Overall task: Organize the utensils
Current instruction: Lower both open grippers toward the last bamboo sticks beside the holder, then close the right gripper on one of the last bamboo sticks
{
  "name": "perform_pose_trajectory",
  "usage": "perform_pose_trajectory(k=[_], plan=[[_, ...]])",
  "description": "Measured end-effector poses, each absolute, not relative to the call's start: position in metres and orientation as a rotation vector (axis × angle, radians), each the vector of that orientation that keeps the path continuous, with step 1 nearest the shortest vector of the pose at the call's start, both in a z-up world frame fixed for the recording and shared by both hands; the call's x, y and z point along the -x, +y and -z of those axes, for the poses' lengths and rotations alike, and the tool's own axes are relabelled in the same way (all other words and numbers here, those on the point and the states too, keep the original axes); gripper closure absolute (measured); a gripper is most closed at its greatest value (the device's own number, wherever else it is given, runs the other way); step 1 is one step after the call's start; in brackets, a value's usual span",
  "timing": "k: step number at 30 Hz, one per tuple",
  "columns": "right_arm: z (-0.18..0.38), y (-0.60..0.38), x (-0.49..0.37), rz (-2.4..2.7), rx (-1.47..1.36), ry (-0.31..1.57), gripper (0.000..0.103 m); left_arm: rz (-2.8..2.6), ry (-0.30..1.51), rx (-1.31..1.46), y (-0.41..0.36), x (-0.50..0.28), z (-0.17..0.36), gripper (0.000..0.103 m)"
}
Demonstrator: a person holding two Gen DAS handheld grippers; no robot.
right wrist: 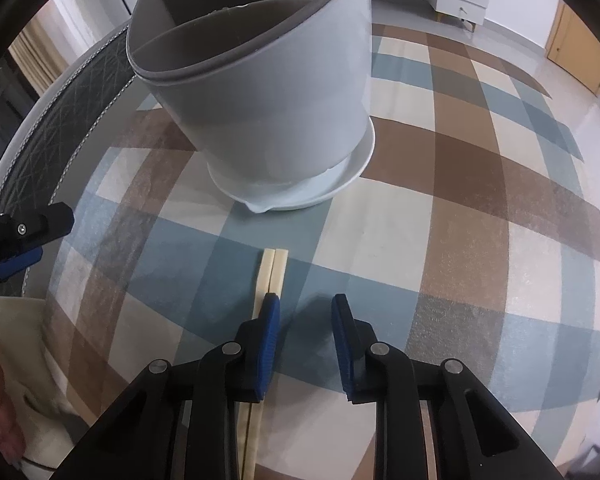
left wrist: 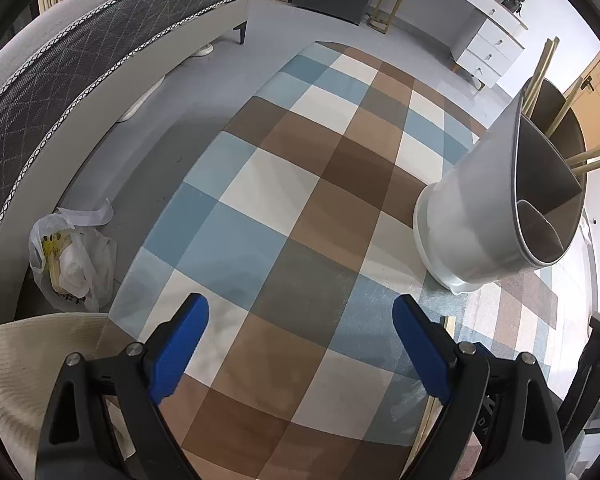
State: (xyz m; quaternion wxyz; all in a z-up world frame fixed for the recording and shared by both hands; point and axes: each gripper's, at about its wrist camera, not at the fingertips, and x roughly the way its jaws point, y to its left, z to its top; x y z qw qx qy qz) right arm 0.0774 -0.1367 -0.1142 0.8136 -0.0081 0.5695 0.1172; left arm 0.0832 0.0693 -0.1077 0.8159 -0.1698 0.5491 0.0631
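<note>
A white utensil holder (right wrist: 268,92) with a grey divided insert stands on a white saucer on the checked cloth. In the left wrist view the holder (left wrist: 484,208) is at the right, with several wooden chopsticks (left wrist: 588,158) standing in it. A pair of pale chopsticks (right wrist: 271,272) lies flat on the cloth in front of the holder. My right gripper (right wrist: 306,312) is open and empty, its left finger over the near part of the pair. My left gripper (left wrist: 300,312) is wide open and empty above the cloth; it also shows in the right wrist view (right wrist: 28,232).
The checked cloth (left wrist: 300,184) covers a round table. A bed (left wrist: 60,92) lies to the left, with a plastic bag (left wrist: 72,260) on the floor beside it. A white dresser (left wrist: 488,44) stands at the back. A cream fabric (right wrist: 12,344) is at the lower left.
</note>
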Motion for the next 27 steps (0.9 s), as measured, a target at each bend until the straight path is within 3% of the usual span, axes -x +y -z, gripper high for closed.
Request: perform_pose_trajectory(k=[27], plan=[[0.115,-0.125,-0.083,-0.244,0.022,1.218,0.078,-0.135,1.183,0.360,0.067,-0.083,0.111,0.013]])
